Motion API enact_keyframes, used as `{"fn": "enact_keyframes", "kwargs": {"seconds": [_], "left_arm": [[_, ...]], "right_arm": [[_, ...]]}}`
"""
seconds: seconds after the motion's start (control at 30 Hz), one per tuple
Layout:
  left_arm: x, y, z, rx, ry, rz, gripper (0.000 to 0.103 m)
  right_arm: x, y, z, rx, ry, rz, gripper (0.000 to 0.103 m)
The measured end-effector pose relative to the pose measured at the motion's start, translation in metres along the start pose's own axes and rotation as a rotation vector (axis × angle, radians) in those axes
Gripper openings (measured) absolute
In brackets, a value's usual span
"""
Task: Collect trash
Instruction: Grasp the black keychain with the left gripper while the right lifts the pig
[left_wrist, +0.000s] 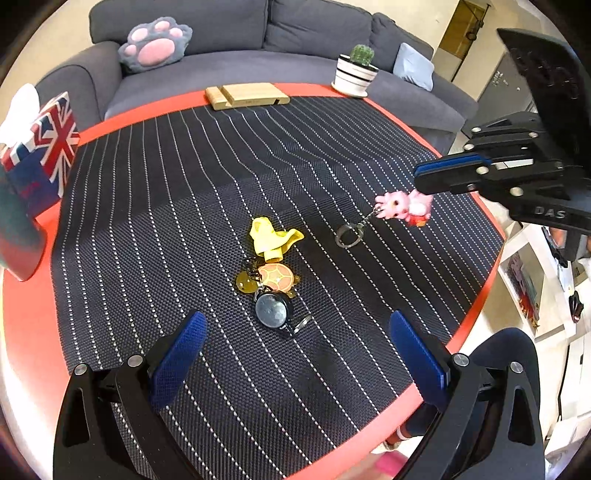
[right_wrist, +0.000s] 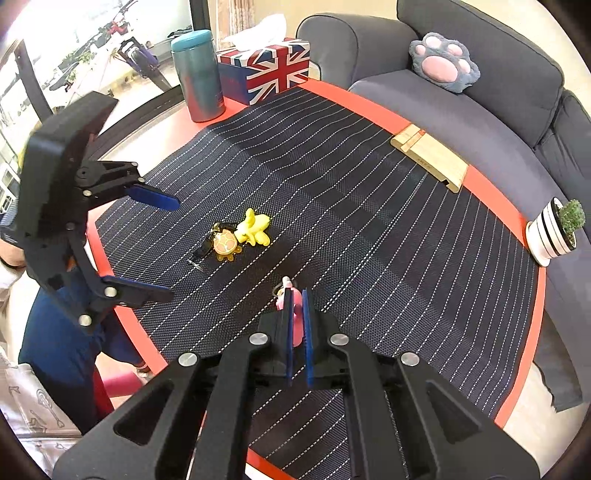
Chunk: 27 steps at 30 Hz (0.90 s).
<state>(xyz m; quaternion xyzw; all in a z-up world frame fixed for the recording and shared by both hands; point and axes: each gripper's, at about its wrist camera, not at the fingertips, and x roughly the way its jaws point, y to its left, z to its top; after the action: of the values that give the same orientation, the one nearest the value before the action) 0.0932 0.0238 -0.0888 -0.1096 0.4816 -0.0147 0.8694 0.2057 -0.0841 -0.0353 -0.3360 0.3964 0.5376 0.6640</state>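
The right gripper (left_wrist: 419, 192) pinches a pink keychain (left_wrist: 404, 206) right of the turtle keychain (left_wrist: 275, 277). The left gripper (left_wrist: 299, 350) gapes just below the turtle, a yellow toy (left_wrist: 271, 238) just above it.

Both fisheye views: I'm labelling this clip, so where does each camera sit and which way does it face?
Left wrist: on the open left gripper, facing the grey sofa across the striped dark placemat; the right gripper shows, pinching the pink figurine keychain.
Right wrist: on the right gripper, facing the Union Jack tissue box; the left gripper shows.
Shared: the orange turtle keychain.
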Motion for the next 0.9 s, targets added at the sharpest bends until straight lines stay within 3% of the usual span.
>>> {"fn": "enact_keyframes", "kwargs": {"seconds": [0.2, 0.27, 0.37, 0.57, 0.67, 0.7, 0.9], "left_arm": [[0.01, 0.003, 0.003, -0.008, 0.008, 0.003, 0.092], [0.013, 0.004, 0.004, -0.011, 0.016, -0.001, 0.077], [0.017, 0.006, 0.004, -0.016, 0.026, -0.004, 0.068], [0.023, 0.007, 0.004, -0.018, 0.041, -0.001, 0.029], [0.022, 0.009, 0.003, -0.018, 0.039, -0.004, 0.022], [0.021, 0.008, 0.002, -0.016, 0.039, -0.003, 0.01], [0.009, 0.004, 0.001, 0.008, 0.02, -0.006, 0.011]], "right_arm": [[-0.003, 0.0, 0.001, -0.003, -0.006, 0.001, 0.004], [-0.003, 0.001, 0.001, -0.005, -0.005, 0.001, 0.004], [-0.003, 0.001, 0.0, -0.005, -0.004, -0.001, 0.004], [-0.004, 0.0, 0.0, -0.006, -0.004, -0.002, 0.004], [-0.005, -0.001, -0.001, -0.005, -0.008, -0.002, 0.004], [-0.005, -0.001, -0.001, -0.005, -0.01, -0.001, 0.004], [-0.009, 0.002, -0.002, -0.001, -0.025, 0.005, 0.004]]}}
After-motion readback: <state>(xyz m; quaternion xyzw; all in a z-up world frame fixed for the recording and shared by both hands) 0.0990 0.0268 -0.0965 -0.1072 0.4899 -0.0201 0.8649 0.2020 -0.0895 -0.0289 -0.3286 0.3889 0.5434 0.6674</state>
